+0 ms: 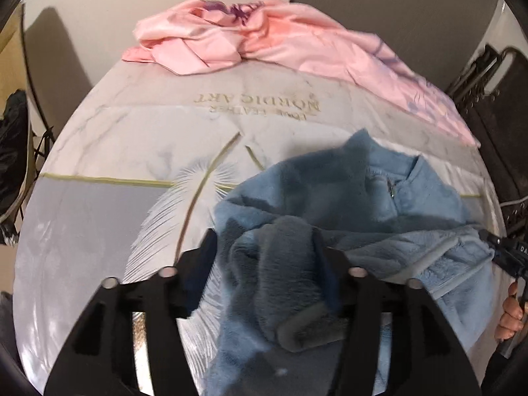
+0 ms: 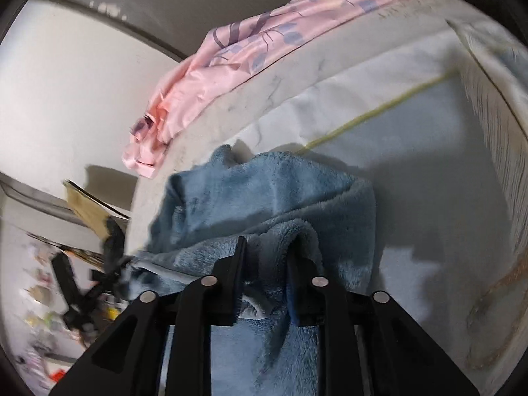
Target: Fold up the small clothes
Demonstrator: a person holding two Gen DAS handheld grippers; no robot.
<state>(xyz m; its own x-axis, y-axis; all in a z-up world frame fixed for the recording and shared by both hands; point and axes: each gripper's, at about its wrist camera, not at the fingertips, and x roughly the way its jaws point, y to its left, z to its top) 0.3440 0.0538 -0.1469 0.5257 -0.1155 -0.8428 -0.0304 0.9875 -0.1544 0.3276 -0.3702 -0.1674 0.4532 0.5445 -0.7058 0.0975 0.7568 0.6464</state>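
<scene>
- You hold a blue fleece garment (image 1: 330, 204) above a bed (image 1: 99, 151) covered in a pale sheet printed with a white feather and gold lines
- Your left gripper (image 1: 264, 264) has its fingers set fairly wide, with a thick bunch of the fleece filling the gap between them; it looks gripped, probably by a sleeve or a side edge
- Your right gripper (image 2: 267, 254) stands narrower, and a fold of the same fleece passes between its fingers and hangs down below them
- Holding the garment at two points like this likely lets you lift it and spread it before laying it flat, so by my judgement the folding itself is not yet begun
- In the left wrist view the collar and a short zip face up, with the rest of the fleece bunched and draped towards you
- A crumpled pink cloth (image 1: 250, 39) with purple print lies at the far end of the bed, well apart from the fleece and untouched
- At the right edge of the left wrist view a hand (image 1: 510, 313) on a black handle is cut off by the frame
- Hard to make out: the garment's full shape, since its lower part falls out of view, and blurred clutter beside the bed in the right wrist view
</scene>
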